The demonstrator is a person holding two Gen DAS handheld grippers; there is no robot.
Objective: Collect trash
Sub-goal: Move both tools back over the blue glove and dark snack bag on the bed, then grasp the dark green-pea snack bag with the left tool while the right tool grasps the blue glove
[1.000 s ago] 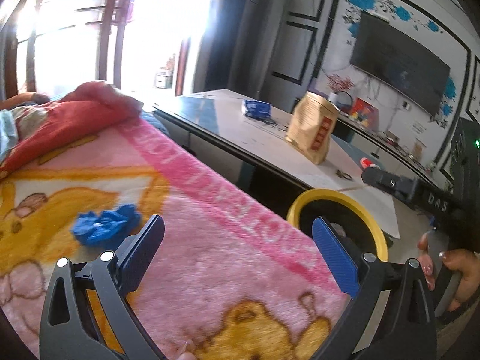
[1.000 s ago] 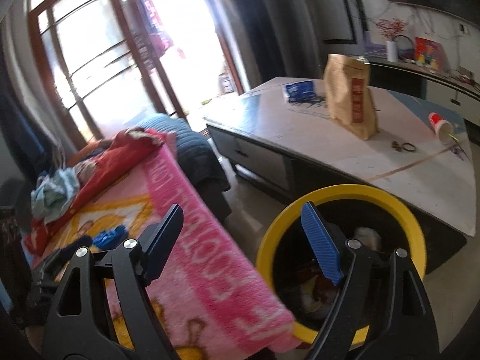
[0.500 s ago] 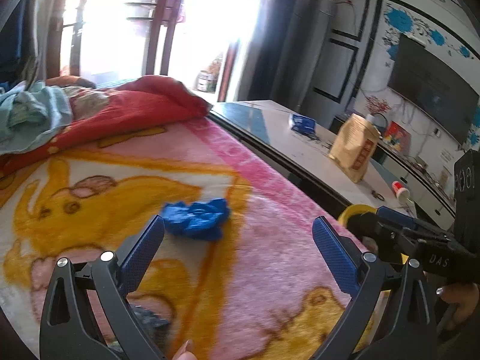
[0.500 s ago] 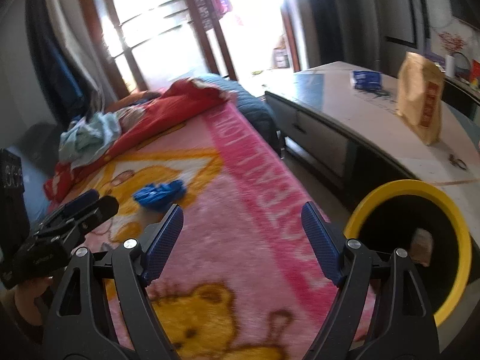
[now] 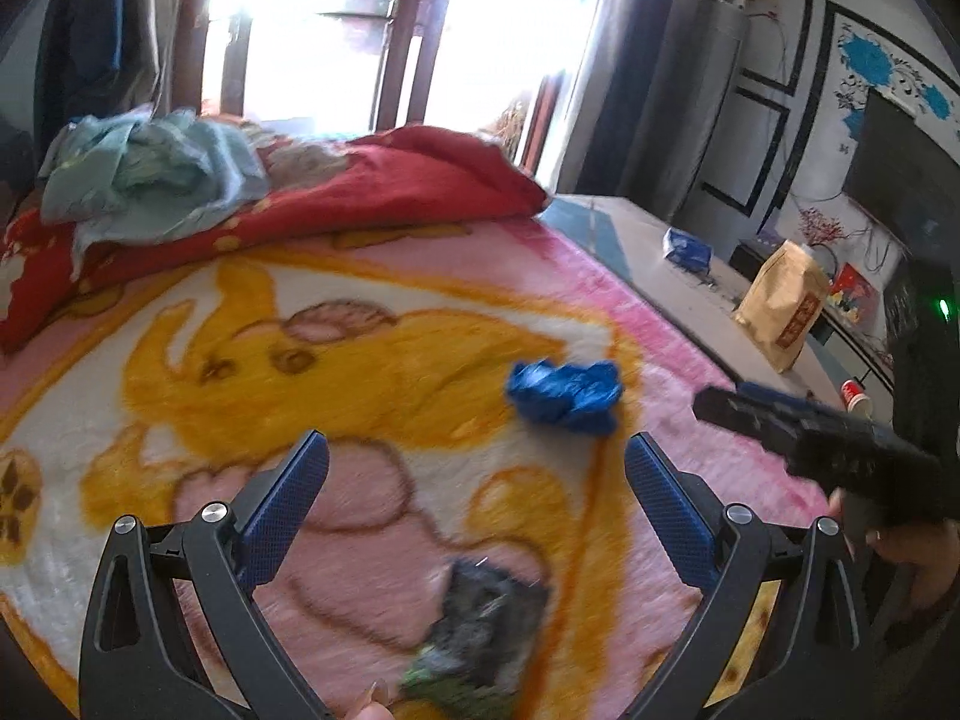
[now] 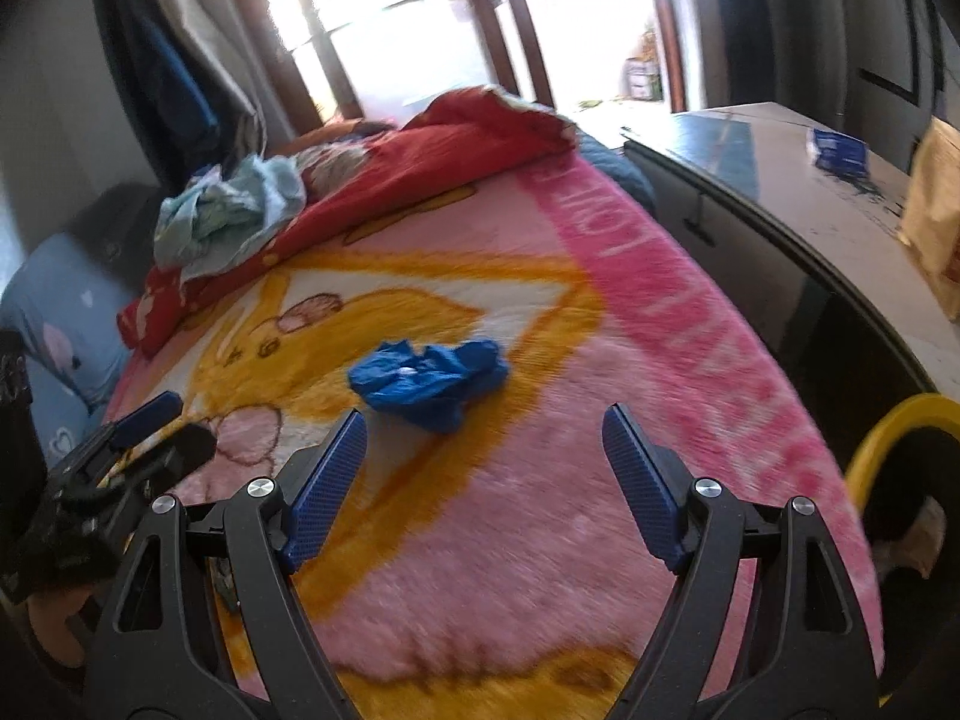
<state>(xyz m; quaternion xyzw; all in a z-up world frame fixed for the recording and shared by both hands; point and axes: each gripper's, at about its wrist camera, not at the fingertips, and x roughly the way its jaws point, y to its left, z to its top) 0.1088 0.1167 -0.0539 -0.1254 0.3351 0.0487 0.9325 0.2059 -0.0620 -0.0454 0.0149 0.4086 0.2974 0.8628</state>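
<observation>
Here the right tool (image 6: 483, 468) stands wide open and empty, aimed at the crumpled blue wrapper (image 6: 429, 381) mid-frame on the pink blanket (image 6: 600, 360), likely lining up a grasp; the left tool (image 5: 477, 489), likewise spread and empty, waits nearby.

The pink blanket (image 6: 540, 312) lies bare around the blue wad (image 6: 429, 381). Heaped red bedding (image 6: 420, 162) blocks the upper left. The bench (image 6: 810, 228) walls the right edge.
</observation>
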